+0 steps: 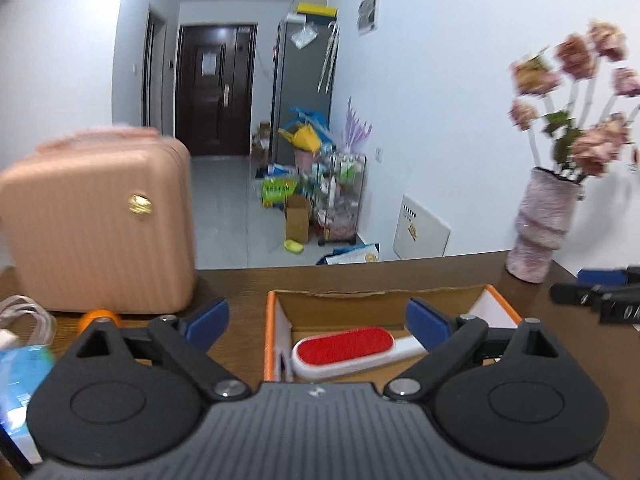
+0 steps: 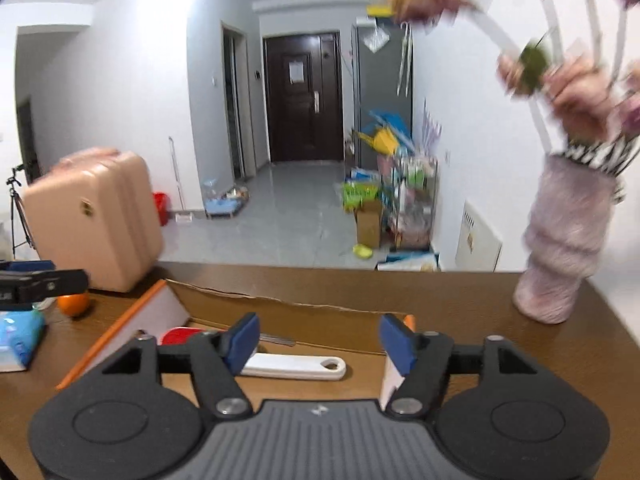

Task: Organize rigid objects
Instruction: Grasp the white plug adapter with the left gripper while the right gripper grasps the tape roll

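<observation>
A lint brush [image 1: 344, 350] with a red pad and a white handle [image 2: 294, 366] lies flat inside an orange-edged cardboard box [image 1: 272, 320] on the brown table. My left gripper [image 1: 318, 322] hovers above the box's near-left side, open wide, with nothing between its blue pads. My right gripper [image 2: 318, 342] hangs over the box's right part [image 2: 116, 332], open, above the brush handle and apart from it. The right gripper's black fingers [image 1: 592, 296] show at the far right of the left wrist view. The left gripper's finger [image 2: 40, 282] enters the right wrist view from the left.
A pink hard-shell case [image 1: 96, 220] stands at the table's back left with an orange [image 1: 98, 318] in front of it. A white cable [image 1: 28, 316] and a blue packet [image 2: 18, 340] lie at the left. A pink vase of flowers [image 2: 564, 240] stands at the back right.
</observation>
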The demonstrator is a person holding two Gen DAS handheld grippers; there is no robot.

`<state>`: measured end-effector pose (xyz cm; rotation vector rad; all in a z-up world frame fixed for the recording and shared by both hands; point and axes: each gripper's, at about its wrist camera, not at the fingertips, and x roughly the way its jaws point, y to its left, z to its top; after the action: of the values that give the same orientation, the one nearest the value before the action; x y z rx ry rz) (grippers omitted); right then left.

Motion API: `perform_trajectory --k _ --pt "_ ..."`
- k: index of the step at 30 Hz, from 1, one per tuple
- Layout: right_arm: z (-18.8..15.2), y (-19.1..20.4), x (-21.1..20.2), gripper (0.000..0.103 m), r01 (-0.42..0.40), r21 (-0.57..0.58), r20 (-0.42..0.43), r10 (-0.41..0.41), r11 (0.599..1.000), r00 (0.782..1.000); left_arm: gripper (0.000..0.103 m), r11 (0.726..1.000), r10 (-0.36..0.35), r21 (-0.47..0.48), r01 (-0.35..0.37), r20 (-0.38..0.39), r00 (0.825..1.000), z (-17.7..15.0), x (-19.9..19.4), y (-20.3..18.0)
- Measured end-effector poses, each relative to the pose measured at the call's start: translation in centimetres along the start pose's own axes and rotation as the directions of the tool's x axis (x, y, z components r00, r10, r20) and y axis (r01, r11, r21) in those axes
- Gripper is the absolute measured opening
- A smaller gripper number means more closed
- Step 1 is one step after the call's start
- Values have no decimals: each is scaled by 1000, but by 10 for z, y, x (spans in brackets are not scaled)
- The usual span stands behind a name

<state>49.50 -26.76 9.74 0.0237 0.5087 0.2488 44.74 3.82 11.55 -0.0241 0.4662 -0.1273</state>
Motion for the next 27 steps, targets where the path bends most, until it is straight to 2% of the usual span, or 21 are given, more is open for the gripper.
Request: perform_trajectory --k 7,9,12,15,18,21,27 --pt "-39 5 -126 84 3 1 91 -3 1000 996 103 999 19 37 -22 98 995 -38 -130 -1" --pt "-55 9 -156 88 -1 18 119 -1 1000 993 103 999 16 47 -22 117 993 -52 -157 -3" --pt "-86 18 -194 92 -10 18 153 7 1000 988 103 997 50 55 -59 158 986 -81 -196 -6" --pt "-122 31 -220 95 13 1 179 -13 1000 984 103 993 101 43 -111 187 977 -112 -225 -11" --pt "-159 46 -244 96 30 -8 187 -28 1000 982 103 992 97 53 -110 204 974 -141 -254 -17" --pt "-190 56 -269 103 22 21 203 -26 1000 979 103 993 99 45 -111 221 970 -167 -282 -20" --pt "-245 73 -303 103 -11 87 205 -8 996 979 103 988 88 100 -119 270 959 -226 -325 -31"
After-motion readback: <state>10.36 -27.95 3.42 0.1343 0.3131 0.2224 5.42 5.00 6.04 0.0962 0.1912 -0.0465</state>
